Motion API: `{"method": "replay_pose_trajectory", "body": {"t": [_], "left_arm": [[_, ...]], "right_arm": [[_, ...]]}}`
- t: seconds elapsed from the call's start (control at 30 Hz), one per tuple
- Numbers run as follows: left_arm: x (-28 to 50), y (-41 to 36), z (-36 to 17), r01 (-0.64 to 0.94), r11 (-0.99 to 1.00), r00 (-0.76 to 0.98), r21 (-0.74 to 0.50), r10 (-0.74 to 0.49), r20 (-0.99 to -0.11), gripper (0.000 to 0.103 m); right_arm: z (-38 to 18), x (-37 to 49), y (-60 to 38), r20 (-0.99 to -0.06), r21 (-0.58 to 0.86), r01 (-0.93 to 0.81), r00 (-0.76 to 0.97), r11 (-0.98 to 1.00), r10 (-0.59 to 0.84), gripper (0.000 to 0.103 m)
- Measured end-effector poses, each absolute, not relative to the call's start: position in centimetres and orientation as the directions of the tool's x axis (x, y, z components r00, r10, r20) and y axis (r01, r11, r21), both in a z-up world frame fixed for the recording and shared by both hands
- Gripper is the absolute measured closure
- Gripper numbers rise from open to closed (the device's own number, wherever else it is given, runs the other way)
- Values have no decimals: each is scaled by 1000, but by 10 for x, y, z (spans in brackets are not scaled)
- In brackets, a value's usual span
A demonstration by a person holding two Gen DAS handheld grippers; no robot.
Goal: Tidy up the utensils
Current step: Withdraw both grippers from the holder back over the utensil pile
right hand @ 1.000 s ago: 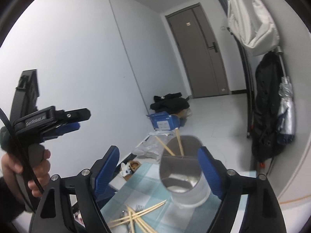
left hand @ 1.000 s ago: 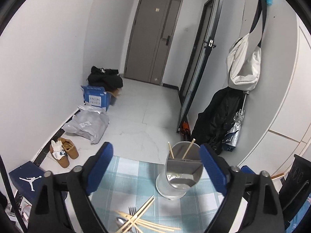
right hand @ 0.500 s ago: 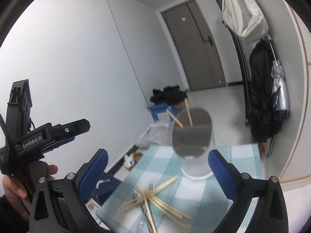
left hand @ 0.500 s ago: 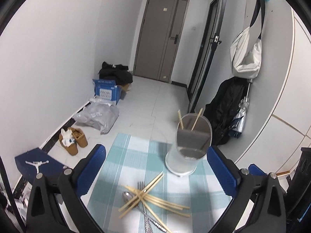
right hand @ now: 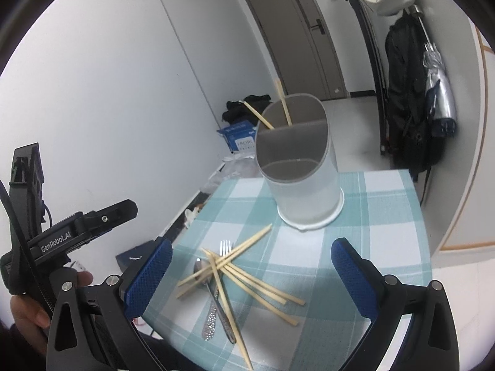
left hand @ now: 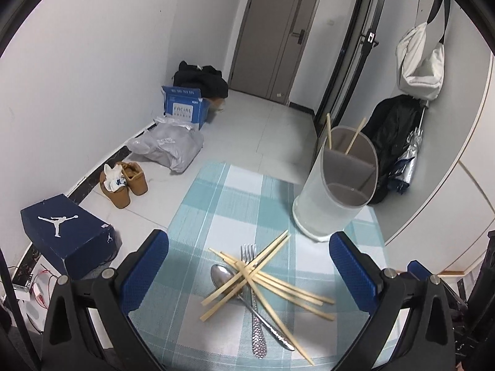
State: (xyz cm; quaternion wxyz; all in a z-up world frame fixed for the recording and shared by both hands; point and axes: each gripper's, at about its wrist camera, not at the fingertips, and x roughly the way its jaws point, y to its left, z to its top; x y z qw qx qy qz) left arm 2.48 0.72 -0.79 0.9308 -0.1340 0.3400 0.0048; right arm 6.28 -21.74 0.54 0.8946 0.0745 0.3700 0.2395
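A hallway with pale floor tiles and a grey door (left hand: 275,31) surrounds a table under a teal checked cloth (left hand: 229,204). Only the left wrist view shows the navy shoebox (left hand: 68,232) and tan shoes (left hand: 126,182); only the right wrist view shows the hand (right hand: 27,312) gripping the left tool. A divided holder (left hand: 337,191) stands at the cloth's far side, two chopsticks (left hand: 328,131) upright in its rear compartment. Loose chopsticks (left hand: 263,275) criss-cross a fork (left hand: 252,281) and spoon (left hand: 224,276), whose heads point towards the holder. Left gripper (left hand: 247,266) and right gripper (right hand: 250,269) gape wide, empty.
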Motion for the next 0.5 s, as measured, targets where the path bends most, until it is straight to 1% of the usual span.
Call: {"method": "replay_pose_trajectory", "body": {"t": [0.1,0.37,0.5], "left_arm": [[28,10,-14,-99,958,746,-270,-109,-657,1],[39,31,-29,-136,919,687,-369,-181,-704,1],[41,50,-24,-158,898,691,-411,-197,-696,1]], "right_arm": [[-4,67,-214,-663,281,-346,605,895,442,0],[-29,84,-197,-747,270,-351,511,896,425,0],[-42,102,-185,-802,241,-315,469,918,371,0]]}}
